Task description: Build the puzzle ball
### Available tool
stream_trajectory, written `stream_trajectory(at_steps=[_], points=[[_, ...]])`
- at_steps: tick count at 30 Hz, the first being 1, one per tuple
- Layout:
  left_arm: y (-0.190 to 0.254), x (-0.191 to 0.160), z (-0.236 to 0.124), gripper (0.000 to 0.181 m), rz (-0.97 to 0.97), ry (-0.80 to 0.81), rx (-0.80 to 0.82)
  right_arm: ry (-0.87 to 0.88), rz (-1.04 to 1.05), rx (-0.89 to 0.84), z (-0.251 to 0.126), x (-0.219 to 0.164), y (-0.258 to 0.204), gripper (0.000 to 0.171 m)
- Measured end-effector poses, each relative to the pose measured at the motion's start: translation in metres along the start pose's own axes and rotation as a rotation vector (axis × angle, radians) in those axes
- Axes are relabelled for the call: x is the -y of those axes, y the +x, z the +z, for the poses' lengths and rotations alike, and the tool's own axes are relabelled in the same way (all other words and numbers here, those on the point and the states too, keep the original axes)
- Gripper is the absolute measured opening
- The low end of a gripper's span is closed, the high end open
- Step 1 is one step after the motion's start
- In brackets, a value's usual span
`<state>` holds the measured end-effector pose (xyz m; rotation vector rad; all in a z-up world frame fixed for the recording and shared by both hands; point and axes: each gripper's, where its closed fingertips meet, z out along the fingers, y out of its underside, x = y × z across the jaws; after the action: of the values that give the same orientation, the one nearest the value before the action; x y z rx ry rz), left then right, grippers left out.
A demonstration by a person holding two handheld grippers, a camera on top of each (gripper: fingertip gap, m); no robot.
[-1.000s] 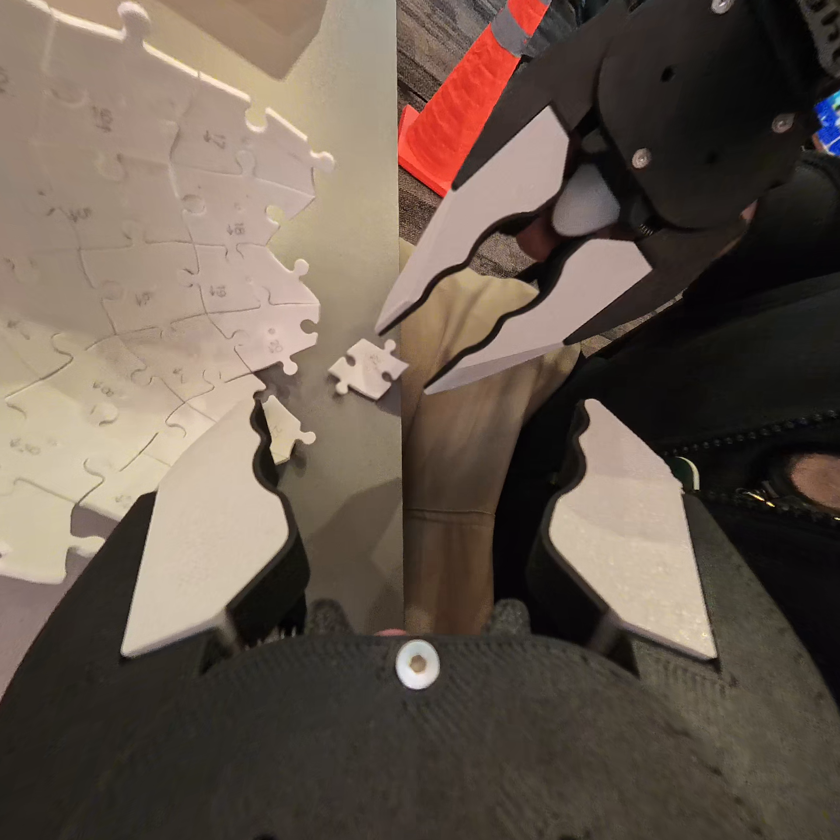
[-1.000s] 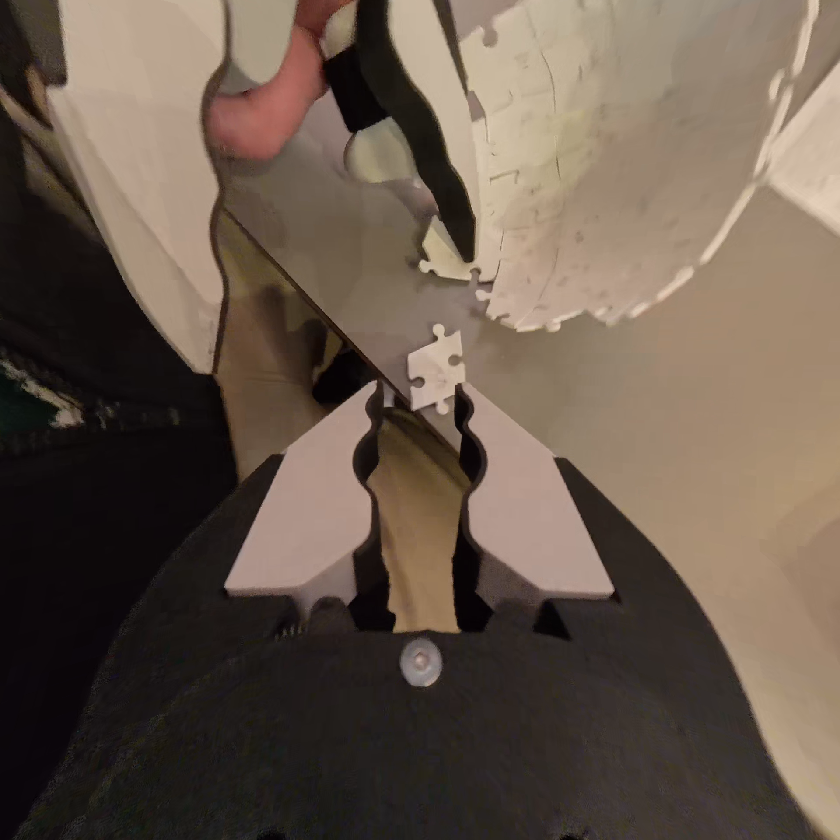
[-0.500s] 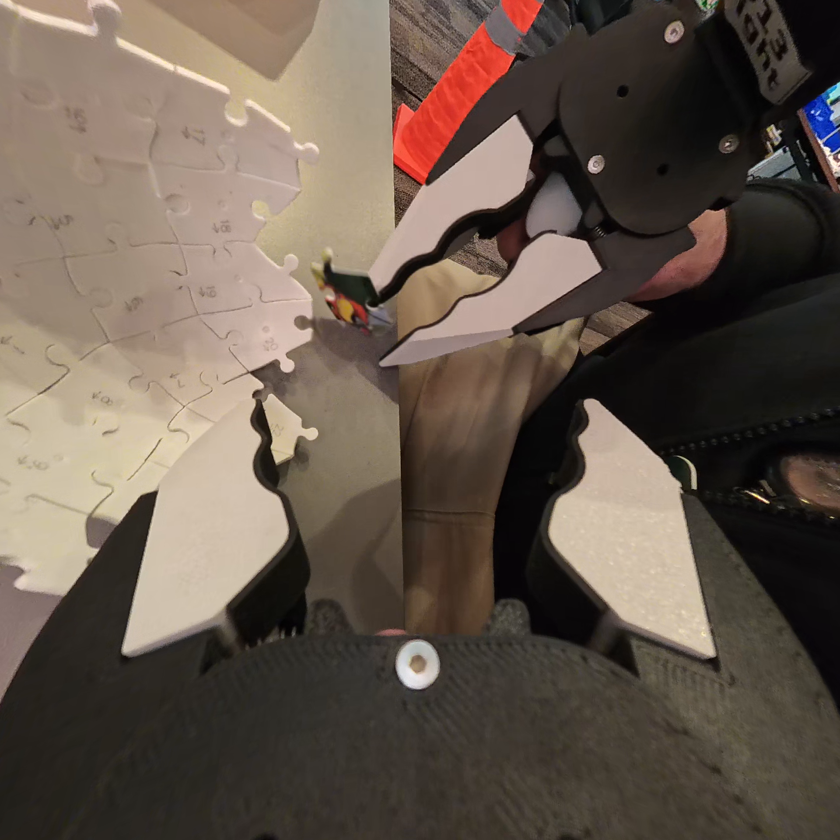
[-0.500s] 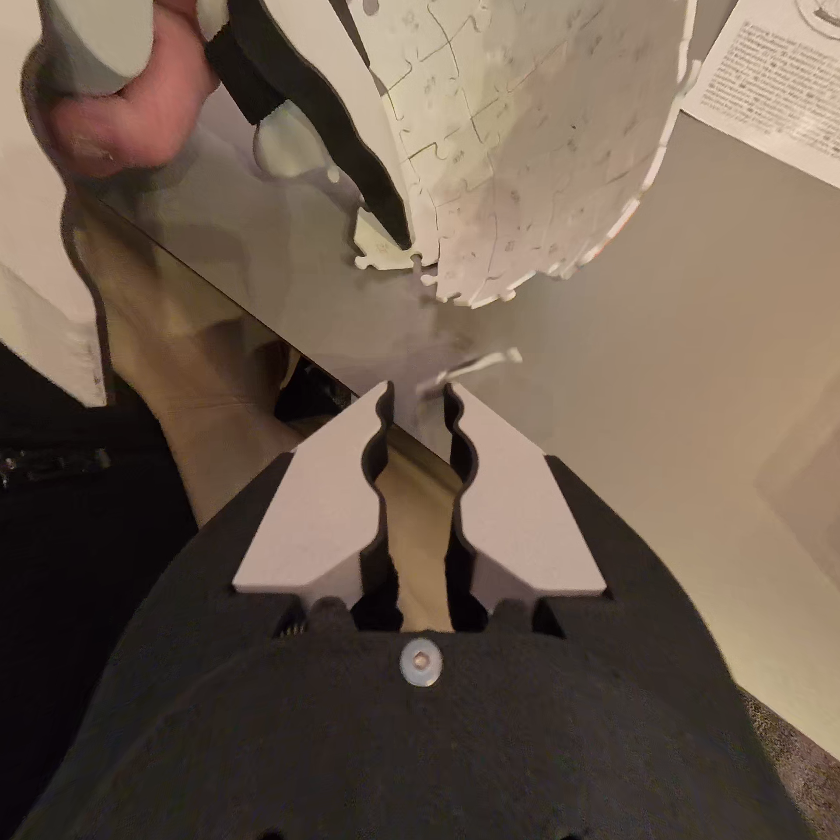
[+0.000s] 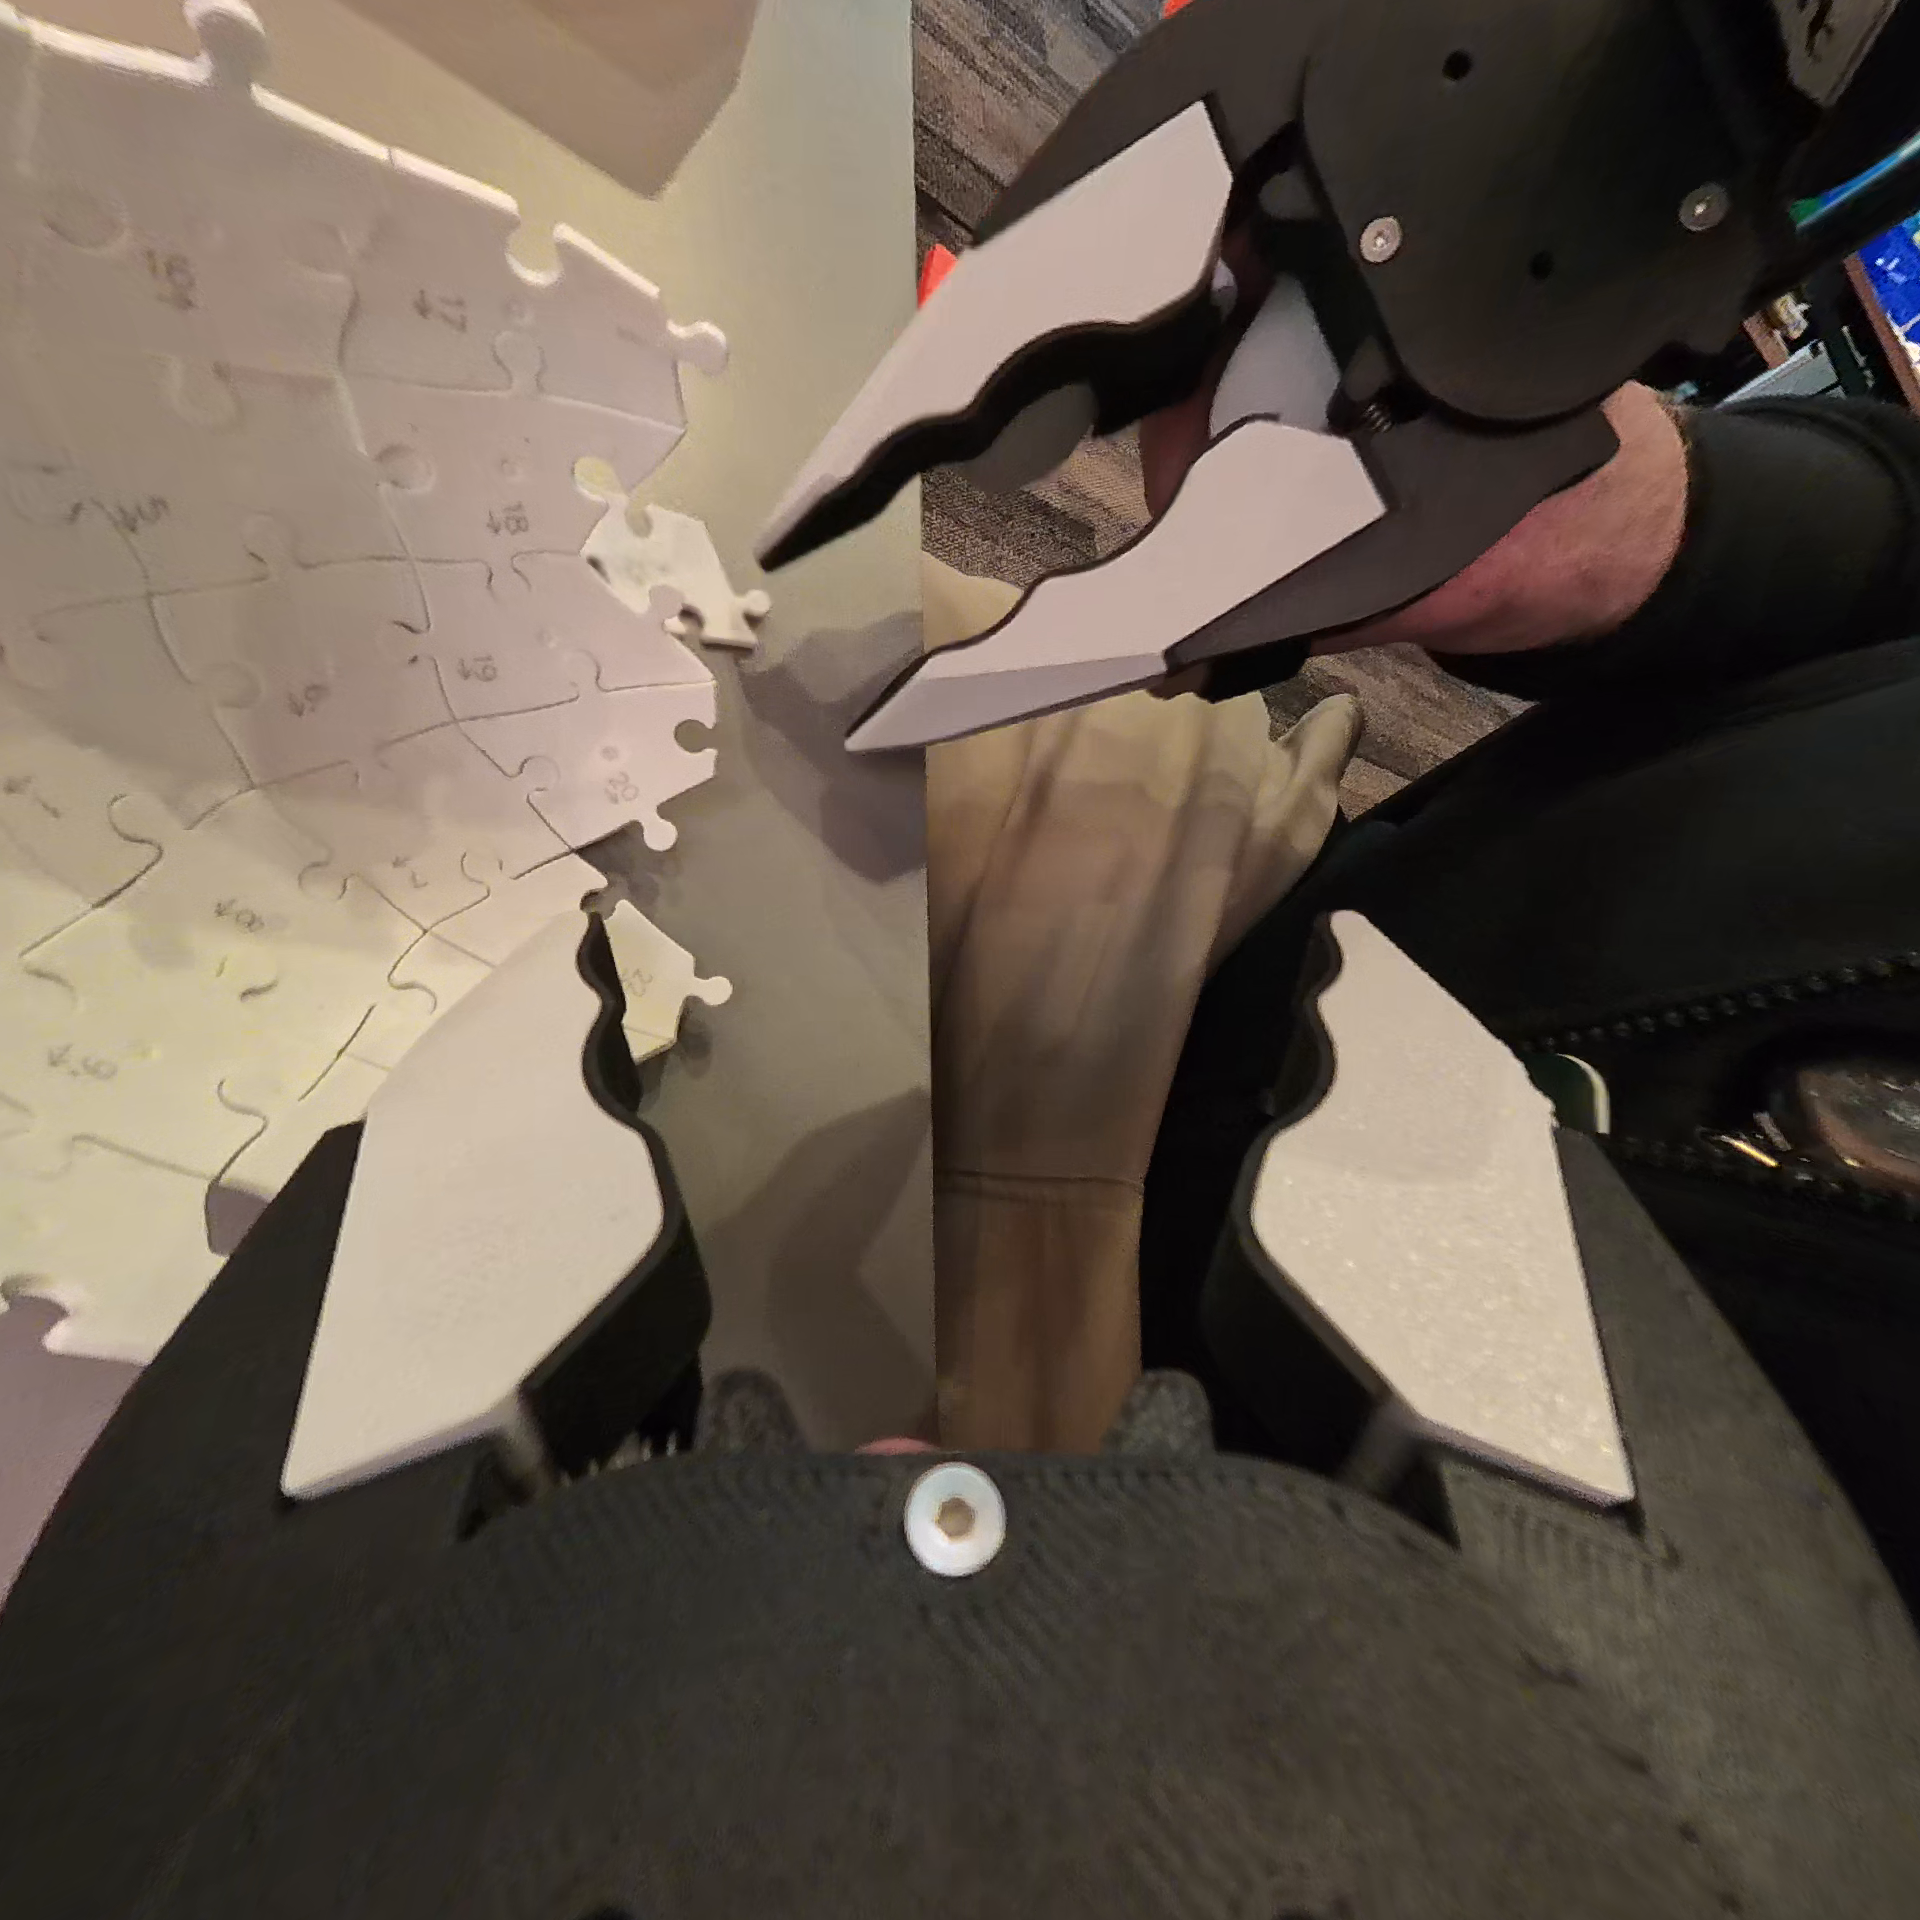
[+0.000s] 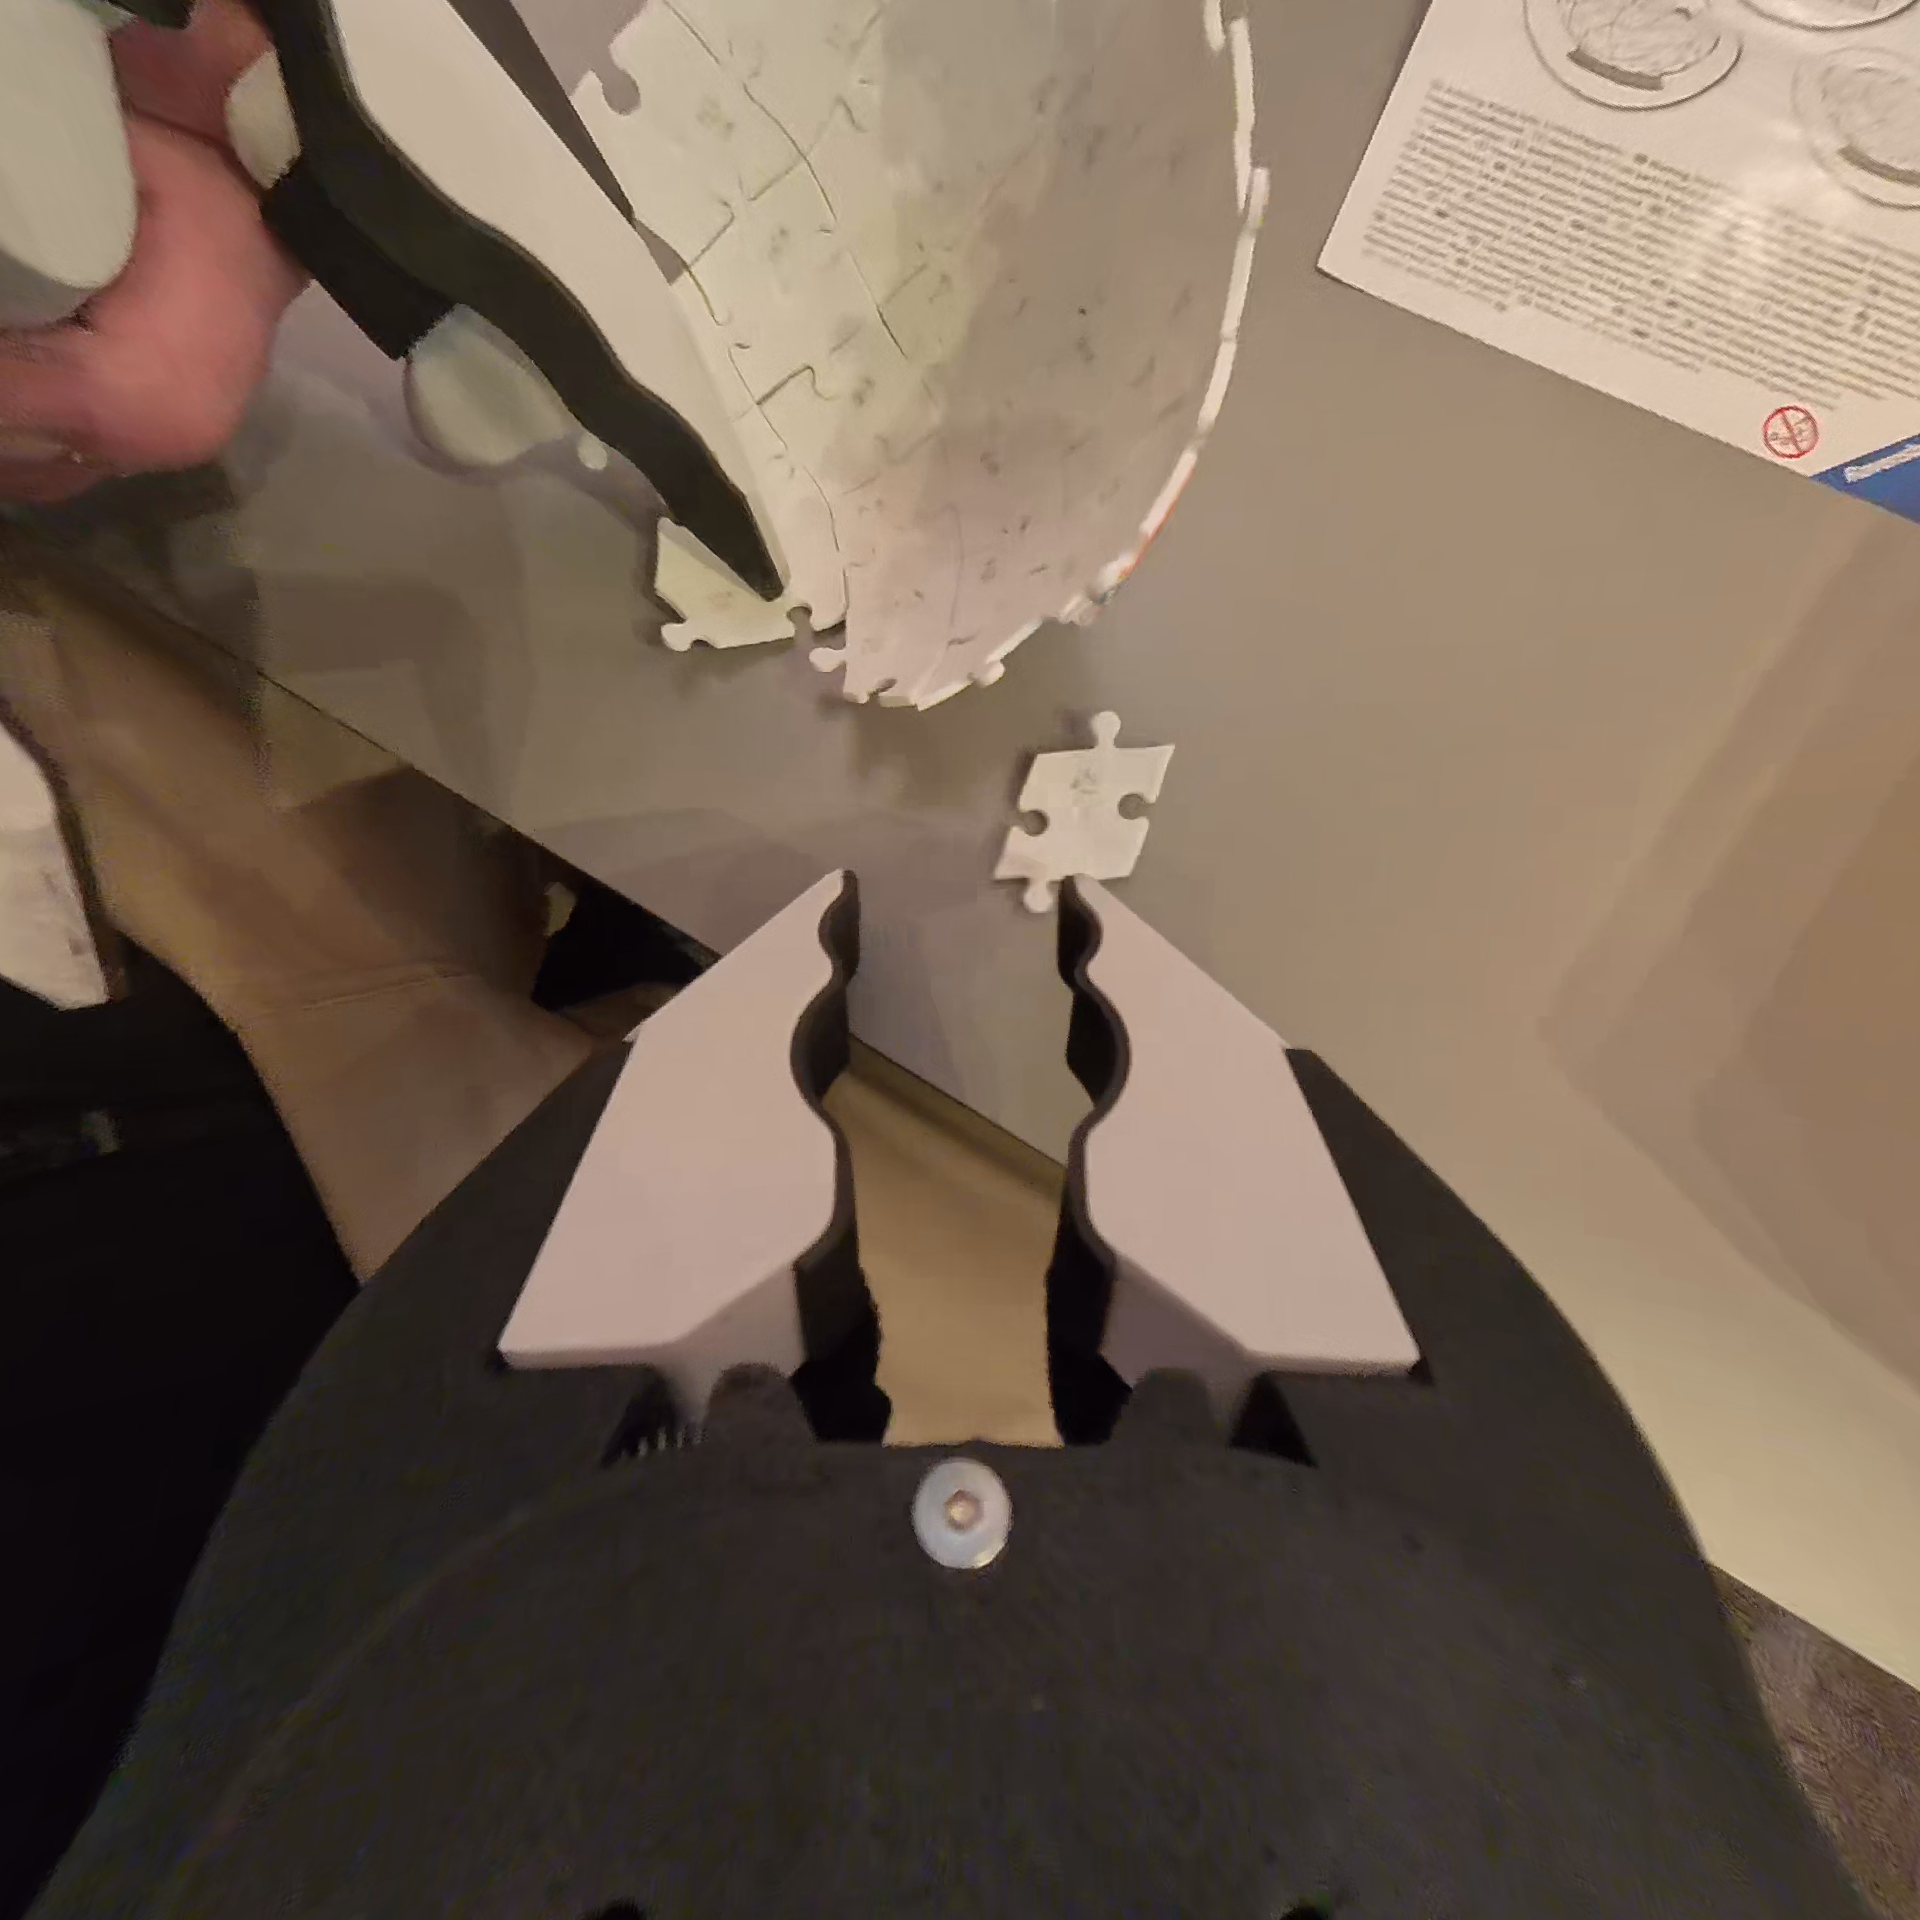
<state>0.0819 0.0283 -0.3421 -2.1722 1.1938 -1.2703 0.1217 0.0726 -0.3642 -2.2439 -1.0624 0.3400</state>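
Puzzle ball point(image 6: 966, 343): white half-shell, knobbed rim. Left gripper point(image 5: 956, 935), right gripper point(image 6: 956, 894) both agape, empty.

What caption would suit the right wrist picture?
Open right gripper beside a loose white puzzle piece, near the half-built white puzzle ball.

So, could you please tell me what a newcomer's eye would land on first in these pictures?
Probably the big white curved puzzle shell, a half-built ball standing on the grey table. Next, the loose puzzle piece lying flat just ahead of the open right gripper. The left gripper, also open, has one finger pressing a second piece at the shell's edge.
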Motion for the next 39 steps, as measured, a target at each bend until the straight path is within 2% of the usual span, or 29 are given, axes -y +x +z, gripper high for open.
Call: stream_trajectory(at_steps=[7, 12, 15, 23, 31, 39], points=[[-0.004, 0.002, -0.001, 0.121, -0.005, 0.010, 0.015, -0.019, 0.003, -0.007, 0.012, 0.011, 0.013, 0.040], [-0.006, 0.003, -0.002, 0.120, -0.012, 0.013, 0.013, -0.012, -0.036, 0.043, 0.024, 0.021, 0.013, 0.039], [-0.006, 0.003, -0.003, 0.120, -0.011, 0.011, 0.014, -0.018, -0.037, 0.120, 0.024, 0.019, 0.003, 0.028], [-0.005, 0.003, -0.002, 0.121, -0.011, 0.012, 0.009, -0.069, -0.104, 0.209, 0.008, -0.001, -0.018, 0.015], [-0.005, 0.002, -0.001, 0.121, -0.008, 0.006, 0.012, -0.085, -0.103, 0.147, -0.008, -0.016, -0.012, 0.033], [-0.004, 0.002, -0.001, 0.122, -0.004, -0.001, 0.017, -0.102, -0.120, 0.138, -0.009, -0.019, -0.015, 0.034]])
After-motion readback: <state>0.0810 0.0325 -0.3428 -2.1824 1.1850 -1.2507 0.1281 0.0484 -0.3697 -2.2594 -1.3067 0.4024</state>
